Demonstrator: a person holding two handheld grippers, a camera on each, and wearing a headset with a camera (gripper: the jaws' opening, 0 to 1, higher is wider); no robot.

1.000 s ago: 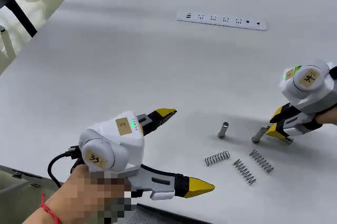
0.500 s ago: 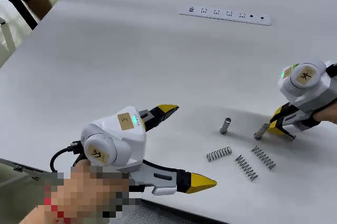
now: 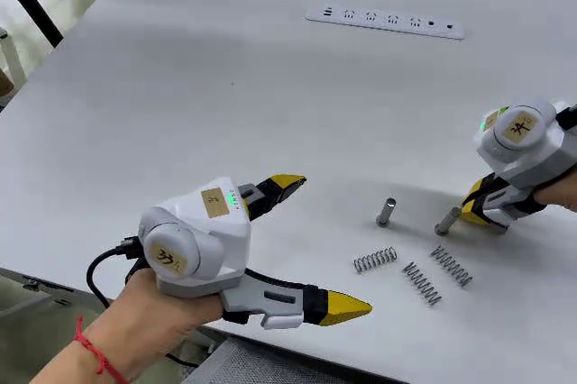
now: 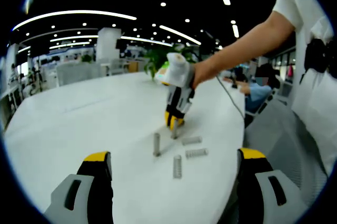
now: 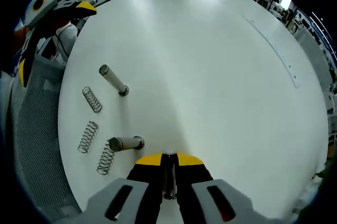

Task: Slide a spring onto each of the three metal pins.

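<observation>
Two metal pins stand upright on the white table: one [image 3: 386,212] [image 5: 113,80] [image 4: 156,144] and another [image 3: 447,220] [image 5: 126,143] [image 4: 174,131] just left of my right gripper [image 3: 478,213]. The right gripper [image 5: 168,169] is shut on a third thin pin [image 5: 168,179], held low over the table. Three springs lie loose in front of the pins [image 3: 374,260] [image 3: 421,283] [image 3: 449,266]. My left gripper [image 3: 317,247] [image 4: 175,155] is open and holds nothing, hovering near the table's front edge, left of the springs. The right gripper [image 4: 176,116] also appears across the table in the left gripper view.
A white power strip [image 3: 385,22] lies at the far side of the table [image 3: 225,86]. The table's front edge runs just below my left hand, with a black cable [image 3: 99,267] hanging there. A person's arm reaches in from the right in the left gripper view.
The head camera has shifted slightly. The right gripper stays shut on its pin beside the standing pin; the left gripper has barely moved.
</observation>
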